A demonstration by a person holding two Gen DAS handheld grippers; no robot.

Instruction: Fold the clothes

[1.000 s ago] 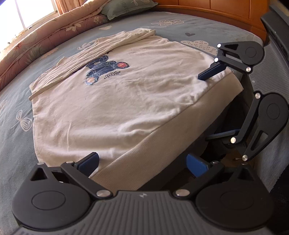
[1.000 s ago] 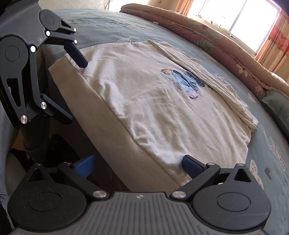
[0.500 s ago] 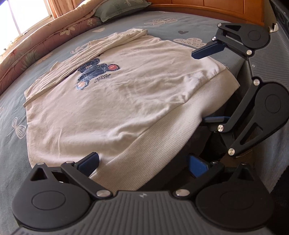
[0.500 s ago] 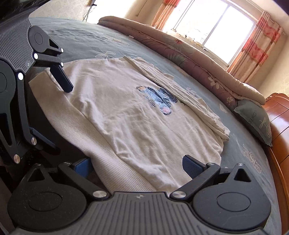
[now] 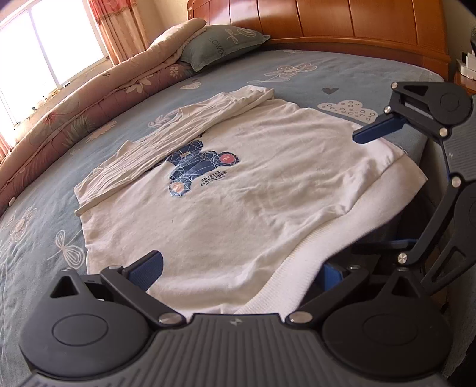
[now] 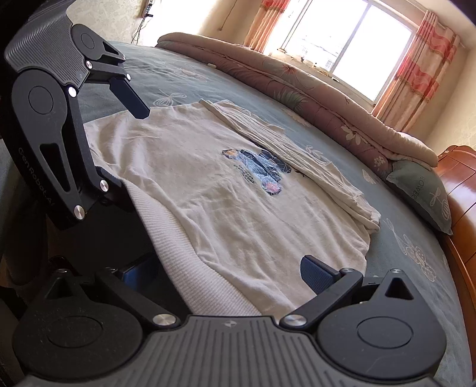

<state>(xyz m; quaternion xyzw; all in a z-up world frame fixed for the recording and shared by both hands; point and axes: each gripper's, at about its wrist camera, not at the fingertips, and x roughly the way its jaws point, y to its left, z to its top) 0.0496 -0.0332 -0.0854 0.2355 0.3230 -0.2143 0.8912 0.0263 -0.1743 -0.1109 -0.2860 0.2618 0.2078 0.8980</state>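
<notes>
A cream sweatshirt [image 5: 238, 190] with a blue bear print [image 5: 202, 169] lies flat on the bed, its far side folded over into a long strip; it also shows in the right wrist view [image 6: 232, 193]. Its ribbed hem [image 5: 336, 235] hangs over the bed's near edge. My left gripper [image 5: 238, 268] is open, its jaws straddling the hem at one corner. My right gripper [image 6: 226, 271] is open, straddling the hem at the other corner. Each gripper shows in the other's view, the right one [image 5: 386, 190] and the left one [image 6: 119, 148].
The blue patterned bedsheet [image 5: 297, 74] surrounds the sweatshirt. A rolled pink quilt [image 5: 89, 101] runs along the window side. A grey-green pillow [image 5: 220, 44] lies by the wooden headboard [image 5: 357, 20]. Below the bed edge it is dark.
Both grippers have tilted up, so more of the room shows. Both stay open over the hem. The sweatshirt has not moved.
</notes>
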